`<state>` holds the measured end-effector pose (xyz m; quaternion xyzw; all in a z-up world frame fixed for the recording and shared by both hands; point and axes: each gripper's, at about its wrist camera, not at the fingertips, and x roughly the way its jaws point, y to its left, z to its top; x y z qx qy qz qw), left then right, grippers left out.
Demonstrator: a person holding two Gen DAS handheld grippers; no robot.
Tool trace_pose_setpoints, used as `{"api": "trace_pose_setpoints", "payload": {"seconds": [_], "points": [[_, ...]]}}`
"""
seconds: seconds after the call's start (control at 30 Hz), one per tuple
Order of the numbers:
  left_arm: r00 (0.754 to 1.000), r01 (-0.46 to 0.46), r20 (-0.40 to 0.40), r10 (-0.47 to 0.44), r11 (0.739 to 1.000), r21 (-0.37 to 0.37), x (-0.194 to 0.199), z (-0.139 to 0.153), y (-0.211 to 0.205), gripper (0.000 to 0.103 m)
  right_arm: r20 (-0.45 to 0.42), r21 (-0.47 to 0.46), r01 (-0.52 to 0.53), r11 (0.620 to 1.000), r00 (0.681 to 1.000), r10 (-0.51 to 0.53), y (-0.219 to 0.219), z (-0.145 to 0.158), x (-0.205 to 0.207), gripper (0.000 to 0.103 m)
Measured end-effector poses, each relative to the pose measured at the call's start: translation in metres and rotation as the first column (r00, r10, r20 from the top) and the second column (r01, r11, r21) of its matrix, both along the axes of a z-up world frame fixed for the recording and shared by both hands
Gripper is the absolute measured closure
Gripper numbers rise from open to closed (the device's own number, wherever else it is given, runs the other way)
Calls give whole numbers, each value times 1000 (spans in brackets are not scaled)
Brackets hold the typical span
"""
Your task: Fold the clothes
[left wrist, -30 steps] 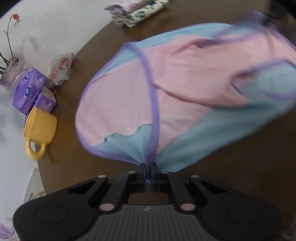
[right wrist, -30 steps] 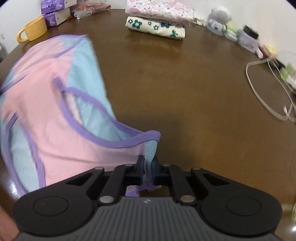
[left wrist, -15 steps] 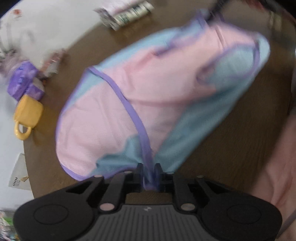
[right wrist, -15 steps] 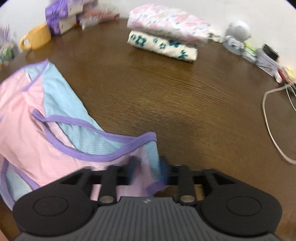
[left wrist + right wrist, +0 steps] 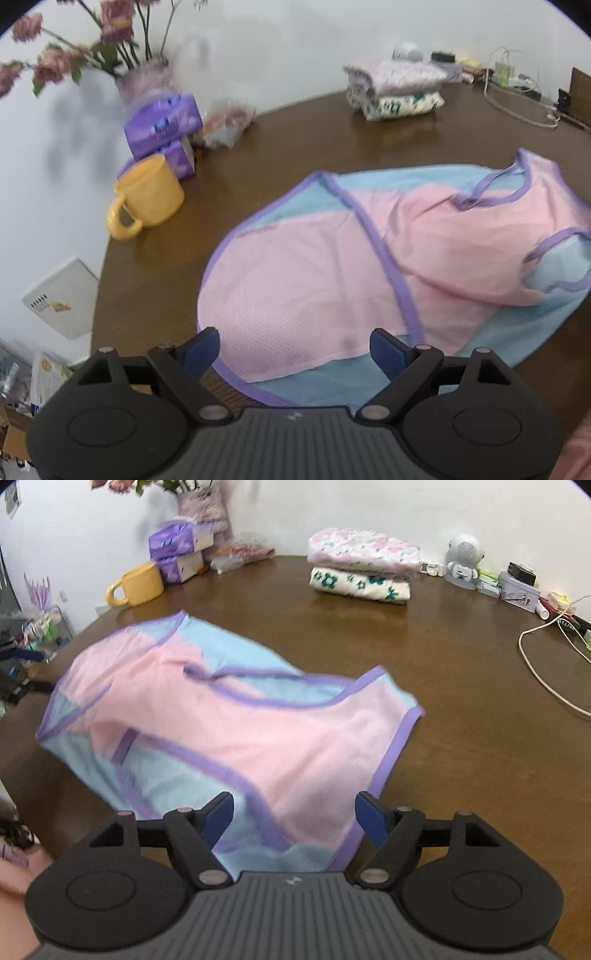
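A pink and light-blue mesh vest with purple trim (image 5: 332, 269) lies spread on the brown table (image 5: 369, 147), folded over itself. My left gripper (image 5: 295, 345) hovers over the vest's near edge, its jaws opening wide; the cloth lies below them and the pads do not press on it. In the right wrist view the same vest (image 5: 258, 734) lies flat, and my right gripper (image 5: 294, 812) stands over its near corner with jaws opening and nothing pinched.
A yellow mug (image 5: 147, 195), purple tissue packs (image 5: 162, 123) and a vase of flowers (image 5: 147, 74) stand at the table's left rim. Folded floral clothes (image 5: 364, 568) are stacked at the back. A white speaker (image 5: 463, 561), small items and a white cable (image 5: 543, 672) lie at right.
Both grippers let go of the vest's purple-trimmed edges and opened. The vest dropped from hanging to lying flat on the table. Both views pulled back from it.
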<state>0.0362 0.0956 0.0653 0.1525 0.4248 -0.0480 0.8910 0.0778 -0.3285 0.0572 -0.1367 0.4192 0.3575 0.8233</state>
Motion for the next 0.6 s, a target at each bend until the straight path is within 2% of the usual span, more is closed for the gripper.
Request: {"api": "trace_pose_setpoints", "payload": {"seconds": [0.13,0.17,0.2,0.23,0.27,0.43,0.6], "points": [[1000,0,-19,0,1000,5,16,-13,8,19,9,-37,-5,999,1000,5,2,-7,-11,31],[1000,1,-23,-1,1000,5,19,-15,10,28,10,-44,-10,999,1000,11,3,-9,-12,36],[1000,10,-30,-10,1000,7,21,-18,10,40,7,-44,-13,999,1000,13,4,-11,-13,42],[999,21,-38,-21,1000,9,23,-21,10,45,1,-39,-14,999,1000,14,4,-13,-12,58],[998,32,-46,-32,999,12,25,-24,10,50,-2,-40,-14,999,1000,14,5,-14,-11,69],[998,32,-56,-31,999,20,24,-27,8,50,14,-97,-21,995,1000,23,8,-18,-4,79],[997,37,-71,-35,999,26,5,-26,1,52,25,-141,-3,990,1000,7,-1,-19,15,79]]}}
